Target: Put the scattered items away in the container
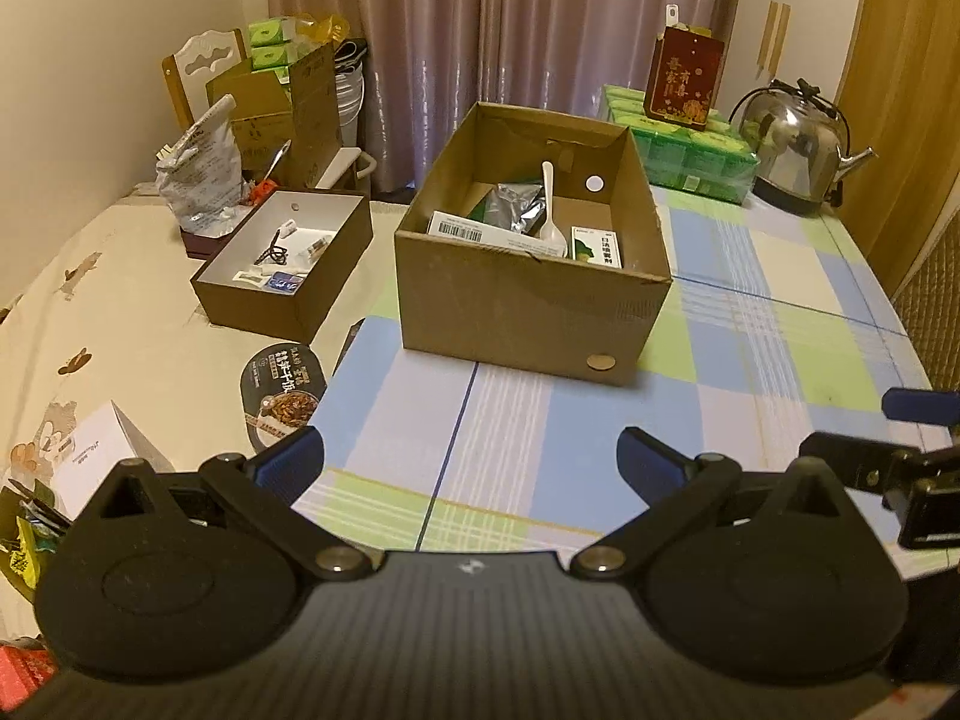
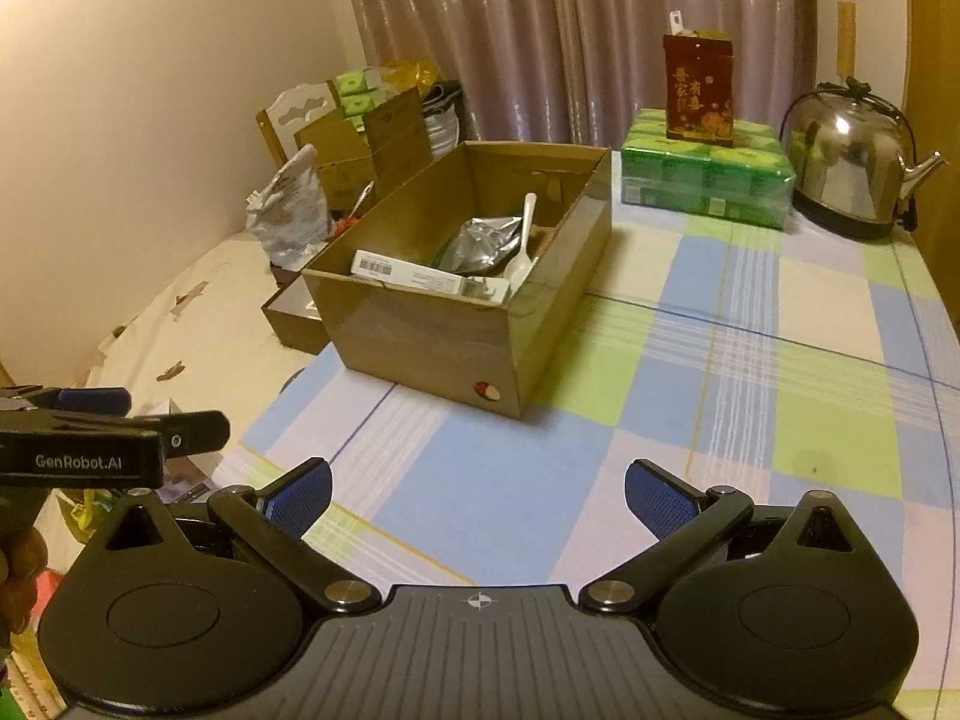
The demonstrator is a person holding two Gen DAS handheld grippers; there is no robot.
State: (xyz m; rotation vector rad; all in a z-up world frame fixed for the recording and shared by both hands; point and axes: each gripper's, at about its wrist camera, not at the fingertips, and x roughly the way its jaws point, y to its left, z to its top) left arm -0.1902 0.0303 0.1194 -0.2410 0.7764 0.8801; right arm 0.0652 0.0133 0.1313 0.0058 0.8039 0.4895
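I hold both grippers low and level over the table, side by side, pointed at the box [image 1: 531, 252]. My left gripper [image 1: 471, 465] is spread wide, its blue pads [image 1: 288, 465] apart with nothing between them and touching nothing. My right gripper [image 2: 477, 495] is just as wide, also bare; its fingers hang above the checked cloth [image 2: 690, 390]. A bit of my hand [image 2: 21, 564] shows at the left edge of the right view, under the other tool.

The box stands open on the cloth ahead of both grippers. Inside it lie a white spoon [image 1: 549, 210], a silver pouch [image 1: 513, 204], a flat white carton [image 1: 474, 231] with a barcode, and what may be a small green-and-white packet [image 1: 594, 246], though it is half hidden by the wall.

Left of the box sits a tray [image 1: 282, 261] of small bits. Nearer me than that lies a dark food lid [image 1: 282, 390]. Right of the box and farther back are green tissue packs [image 2: 702, 171] and a steel kettle [image 2: 852, 165]. Behind the box hangs a curtain [image 1: 498, 30].
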